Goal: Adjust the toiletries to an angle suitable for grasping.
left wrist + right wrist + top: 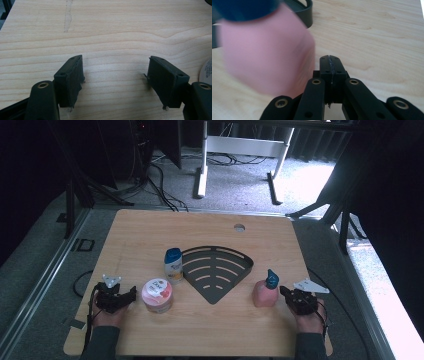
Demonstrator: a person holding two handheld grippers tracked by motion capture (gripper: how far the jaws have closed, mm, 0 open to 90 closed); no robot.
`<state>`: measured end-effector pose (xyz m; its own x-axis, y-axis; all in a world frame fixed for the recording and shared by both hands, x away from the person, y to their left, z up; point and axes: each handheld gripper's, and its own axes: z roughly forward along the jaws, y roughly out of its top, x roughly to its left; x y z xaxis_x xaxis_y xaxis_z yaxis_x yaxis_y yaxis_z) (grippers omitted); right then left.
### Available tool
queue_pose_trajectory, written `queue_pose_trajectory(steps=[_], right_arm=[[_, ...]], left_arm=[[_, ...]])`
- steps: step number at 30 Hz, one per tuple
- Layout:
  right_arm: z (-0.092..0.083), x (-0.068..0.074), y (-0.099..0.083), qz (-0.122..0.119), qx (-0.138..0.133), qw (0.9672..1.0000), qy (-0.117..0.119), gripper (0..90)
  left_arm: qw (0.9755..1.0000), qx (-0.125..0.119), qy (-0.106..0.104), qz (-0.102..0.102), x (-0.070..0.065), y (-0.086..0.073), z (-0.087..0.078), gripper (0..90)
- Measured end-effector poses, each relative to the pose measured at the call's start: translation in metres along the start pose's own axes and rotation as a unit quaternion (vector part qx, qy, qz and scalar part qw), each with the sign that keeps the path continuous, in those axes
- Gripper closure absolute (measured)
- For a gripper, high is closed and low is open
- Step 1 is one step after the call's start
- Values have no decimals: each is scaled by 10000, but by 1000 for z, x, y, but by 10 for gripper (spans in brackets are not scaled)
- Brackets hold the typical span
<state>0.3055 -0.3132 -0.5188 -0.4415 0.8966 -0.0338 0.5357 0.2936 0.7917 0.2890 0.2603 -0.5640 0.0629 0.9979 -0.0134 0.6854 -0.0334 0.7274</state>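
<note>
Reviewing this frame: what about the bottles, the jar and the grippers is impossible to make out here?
- Pink bottle, right gripper view: blurred, its blue cap cut off by the top edge.
- White bottle and pink jar, high view: label print too small to read.
- White thing, left gripper view: cut off by the right edge.
- Right gripper: whether it touches the pink bottle is unclear.

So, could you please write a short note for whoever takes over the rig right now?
Left gripper: open, empty, beside the pink jar.
Right gripper: shut, empty, next to the pink pump bottle; contact unclear.
White bottle stands at the left edge of the dark corner rack.
Done: nothing in the rack.
Left: probably load the three containers.
</note>
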Motion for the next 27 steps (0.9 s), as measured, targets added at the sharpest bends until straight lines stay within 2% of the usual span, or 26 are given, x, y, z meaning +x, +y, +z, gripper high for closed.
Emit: queue_pose_trajectory(steps=[2,6,7,11,17,23,27], right_arm=[[6,-3,3,-38,6,10000,34,900],[15,-2,8,-201,9,9993,327,900],[17,-1,8,-250,22,9992,315,900],[19,0,9,-268,-27,9981,553,900],[19,13,9,-373,-83,9951,917,900],[13,29,10,-534,-146,9922,1116,900],[11,39,10,-631,-157,9892,1314,900]], left_arm=[[10000,1,-1,1,0,0,0,297],[10000,3,-3,4,0,0,0,297],[10000,2,-3,3,0,0,0,297],[10000,2,-4,4,0,0,0,297],[10000,4,-4,6,0,0,0,296],[10000,3,-4,7,0,0,0,296],[10000,3,-4,6,0,0,0,296]])
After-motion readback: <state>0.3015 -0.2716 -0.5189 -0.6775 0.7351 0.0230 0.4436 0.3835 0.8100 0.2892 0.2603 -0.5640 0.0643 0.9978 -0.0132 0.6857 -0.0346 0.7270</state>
